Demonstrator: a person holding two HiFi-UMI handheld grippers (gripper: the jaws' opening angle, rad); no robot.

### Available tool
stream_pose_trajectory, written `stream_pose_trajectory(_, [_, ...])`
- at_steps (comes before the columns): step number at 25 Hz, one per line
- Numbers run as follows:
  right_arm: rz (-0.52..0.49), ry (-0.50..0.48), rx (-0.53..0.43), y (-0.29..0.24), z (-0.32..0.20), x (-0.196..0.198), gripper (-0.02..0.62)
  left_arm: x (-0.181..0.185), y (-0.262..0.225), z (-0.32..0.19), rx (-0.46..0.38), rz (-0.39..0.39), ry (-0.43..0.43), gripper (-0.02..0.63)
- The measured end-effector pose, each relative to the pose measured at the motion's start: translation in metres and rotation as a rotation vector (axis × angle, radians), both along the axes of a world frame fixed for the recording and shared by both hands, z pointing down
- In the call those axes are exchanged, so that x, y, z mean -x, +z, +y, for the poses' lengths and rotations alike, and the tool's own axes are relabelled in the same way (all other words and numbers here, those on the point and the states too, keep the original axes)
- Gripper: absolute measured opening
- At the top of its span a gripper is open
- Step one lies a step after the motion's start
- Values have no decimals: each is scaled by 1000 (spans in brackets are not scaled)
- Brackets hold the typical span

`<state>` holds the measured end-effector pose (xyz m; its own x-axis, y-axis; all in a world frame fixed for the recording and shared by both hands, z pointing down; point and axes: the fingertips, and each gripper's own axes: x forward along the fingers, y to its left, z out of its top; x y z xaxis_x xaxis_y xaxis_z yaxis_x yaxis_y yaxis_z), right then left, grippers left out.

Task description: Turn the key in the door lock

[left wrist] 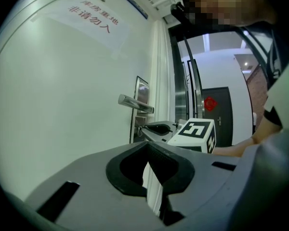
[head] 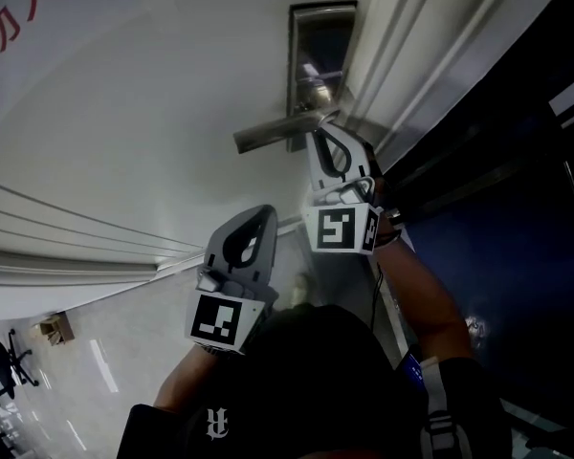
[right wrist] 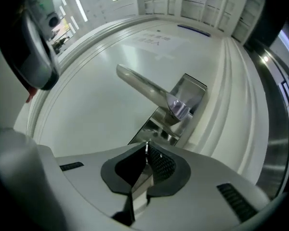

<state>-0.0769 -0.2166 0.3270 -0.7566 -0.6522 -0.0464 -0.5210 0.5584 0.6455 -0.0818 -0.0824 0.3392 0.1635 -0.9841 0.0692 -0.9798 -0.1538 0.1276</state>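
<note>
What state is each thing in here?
left gripper: shut, empty, touching nothing
right gripper: shut on the key, at the lock plate
key: pinched between the right gripper's jaws
door handle: untouched

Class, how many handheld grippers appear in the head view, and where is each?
2. The grey left gripper hangs shut before the white door; the grey right gripper sits below the silver lever handle, shut on a thin metal key.
</note>
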Motion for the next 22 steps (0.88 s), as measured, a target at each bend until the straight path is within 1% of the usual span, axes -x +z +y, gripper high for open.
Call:
stream_pose_trajectory(6, [-246,-1,272,-3,-3,-4,21,0,-2,6,-7,-9,5,6])
stream_pose_trajectory(10, [-421,-20,473,-1,-8,-8,21,-2,-3,9,-8,-13,10,6])
stream_pose_trajectory(14, [-599,-46,692,2,-13,-11,22,-4,-3,12,-7,-18,16,6])
stream_pose_trajectory(18, [-793,-86,938,5,-16,-14,23,-5,-5,15,-11,-24,20,6])
stream_pose_trajectory(20, [-870,-102,1033,7,-17,-16,23,-6,-6,17,-12,-28,21,6])
stream_pose_trajectory(22, [-935,-120,1108,8,-18,-17,23,-7,-7,19,-14,-31,21,6])
